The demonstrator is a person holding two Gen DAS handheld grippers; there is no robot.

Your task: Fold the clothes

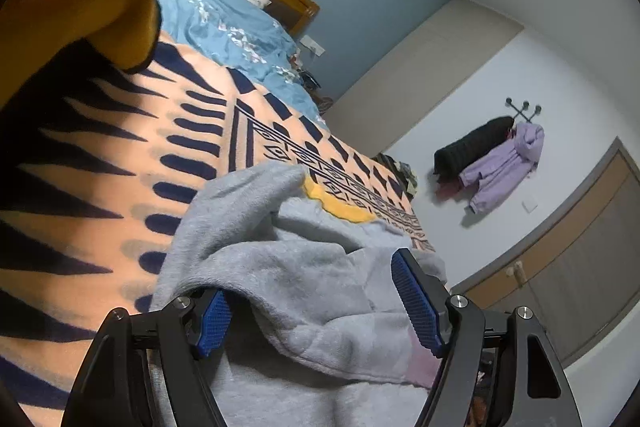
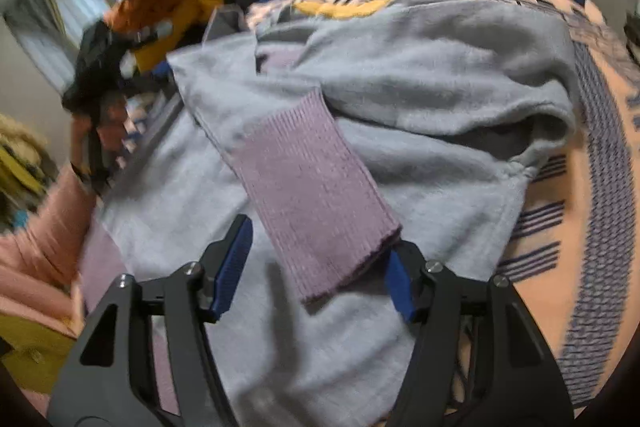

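Fold partly done: grey sweater (image 2: 400, 75) lies on the patterned blanket (image 2: 560, 227), one sleeve with its mauve cuff (image 2: 316, 195) laid across the body. Body folds remain.

Right gripper (image 2: 320, 267) stands open; cuff end lies loose between the jaws, unpinched. Left gripper (image 1: 320, 307) is open wide over bunched grey fabric, gripping nothing.

Only the right view shows the cuff laid flat; only the left shows the coat rack (image 1: 520, 111).

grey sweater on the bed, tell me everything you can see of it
The grey sweater looks like soft fleece and lies rumpled on the orange and navy patterned blanket. One sleeve is folded across the body, ending in a ribbed mauve cuff; a mauve hem band shows at the near edge. A yellow shape peeks out at its far edge. The right gripper has open jaws either side of the cuff end, not pressing it. The left gripper straddles a raised fold, jaws open.
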